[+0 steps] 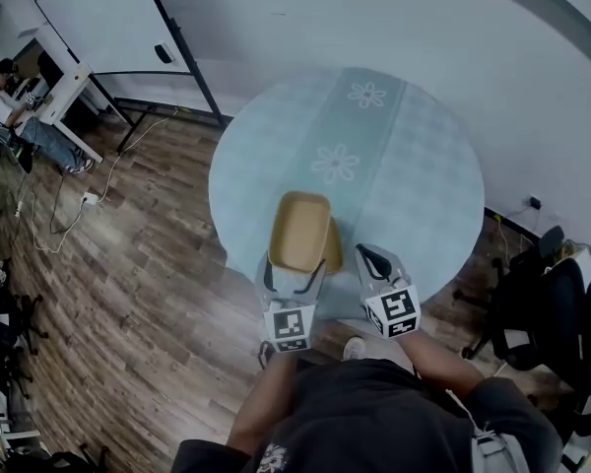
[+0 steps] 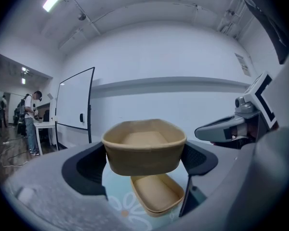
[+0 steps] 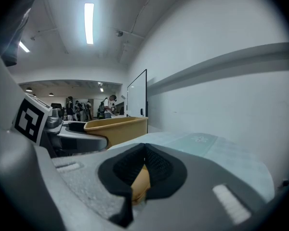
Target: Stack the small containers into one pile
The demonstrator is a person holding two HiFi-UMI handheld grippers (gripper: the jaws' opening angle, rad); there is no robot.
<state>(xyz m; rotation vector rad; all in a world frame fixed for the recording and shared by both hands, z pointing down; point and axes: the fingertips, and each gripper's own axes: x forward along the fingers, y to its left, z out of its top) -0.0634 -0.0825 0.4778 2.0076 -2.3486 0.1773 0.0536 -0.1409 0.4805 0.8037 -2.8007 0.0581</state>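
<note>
A tan paper container [image 2: 144, 150] hangs above the round table [image 1: 424, 185], with my left gripper [image 1: 295, 264] shut on it. Its black pads [image 2: 92, 165] press on the container's two sides. Under it, a little to the right, a second tan container [image 2: 158, 194] rests on the teal flowered cloth; in the head view only its edge [image 1: 335, 252] shows. My right gripper [image 1: 367, 256] hovers just right of both containers, its jaws shut [image 3: 143, 153]. A sliver of tan shows low behind the closed pads; what it is I cannot tell.
The table's near edge [image 1: 315, 308] lies right under the grippers. A whiteboard [image 1: 98, 18], a white desk [image 1: 64, 92] with a seated person, and cables [image 1: 69, 215] on the wooden floor are at the left. A dark office chair [image 1: 537, 299] stands at the right.
</note>
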